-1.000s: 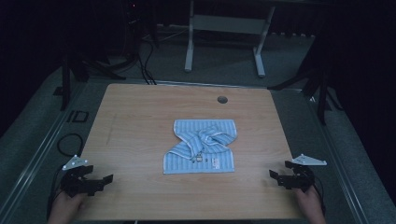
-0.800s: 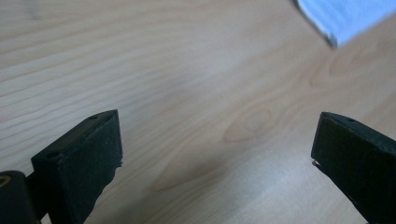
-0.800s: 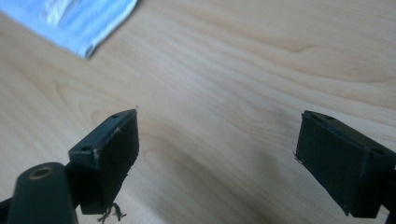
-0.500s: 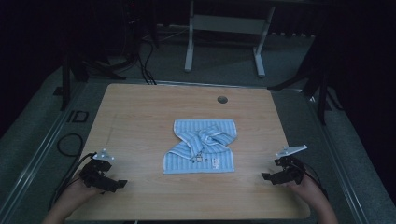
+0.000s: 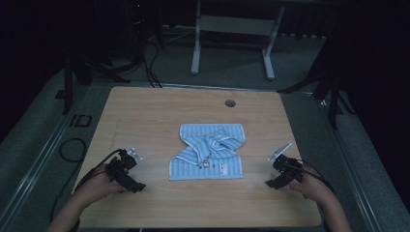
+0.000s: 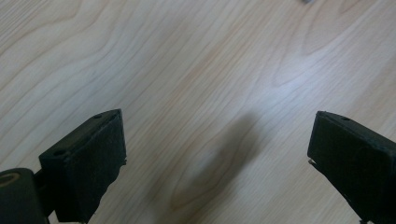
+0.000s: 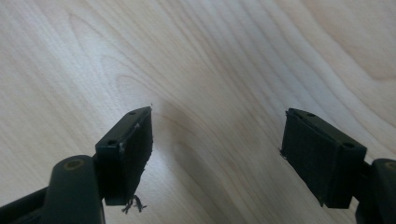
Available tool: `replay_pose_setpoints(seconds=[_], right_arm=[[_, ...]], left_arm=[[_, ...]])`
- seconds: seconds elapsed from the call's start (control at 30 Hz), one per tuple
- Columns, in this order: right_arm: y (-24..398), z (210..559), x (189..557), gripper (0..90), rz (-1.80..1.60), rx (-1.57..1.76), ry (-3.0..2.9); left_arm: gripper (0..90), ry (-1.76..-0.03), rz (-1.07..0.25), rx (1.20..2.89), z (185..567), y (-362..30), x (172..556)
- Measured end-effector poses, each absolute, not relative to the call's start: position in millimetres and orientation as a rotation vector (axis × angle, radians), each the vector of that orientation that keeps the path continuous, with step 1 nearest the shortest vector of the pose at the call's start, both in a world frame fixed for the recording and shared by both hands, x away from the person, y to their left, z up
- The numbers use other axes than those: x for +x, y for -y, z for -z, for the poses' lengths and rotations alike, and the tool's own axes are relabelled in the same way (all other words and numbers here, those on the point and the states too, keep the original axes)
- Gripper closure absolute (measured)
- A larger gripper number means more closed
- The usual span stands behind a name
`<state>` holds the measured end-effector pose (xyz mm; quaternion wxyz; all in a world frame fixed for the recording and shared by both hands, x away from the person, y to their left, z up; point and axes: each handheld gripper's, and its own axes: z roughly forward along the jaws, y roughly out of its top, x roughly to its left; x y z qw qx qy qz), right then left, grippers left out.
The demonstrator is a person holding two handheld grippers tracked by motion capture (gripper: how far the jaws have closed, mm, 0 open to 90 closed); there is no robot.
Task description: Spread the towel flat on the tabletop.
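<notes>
Altogether one towel (image 5: pixel 209 151), two empty claws (image 5: pixel 129 175) (image 5: pixel 278 175).

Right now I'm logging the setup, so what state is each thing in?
striped towel: crumpled, partly folded over itself, lying on the table, untouched.
left gripper: jaws open, nothing between them, over bare wood.
right gripper: jaws open, have just been closing a little, nothing between them.
</notes>
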<state>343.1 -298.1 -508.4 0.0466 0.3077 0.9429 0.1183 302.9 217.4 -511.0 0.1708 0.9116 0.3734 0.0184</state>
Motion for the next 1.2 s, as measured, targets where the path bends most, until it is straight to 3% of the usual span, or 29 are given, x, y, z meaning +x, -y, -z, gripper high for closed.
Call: replay_pose_setpoints(seconds=[0.7, 0.97, 1.2], right_arm=[[252, 506, 372, 26.0, -0.240, 0.829, -2.983], [228, 499, 384, 28.1, -0.274, 0.777, -2.983], [198, 497, 399, 34.6, -0.293, 0.707, -2.968]], left_arm=[[5.9, -0.899, -0.029, 2.681, 506, -152, 331], [22.5, -0.873, -0.053, 2.644, 502, -126, 345], [27.2, -0.891, -0.084, 2.629, 502, -97, 359]])
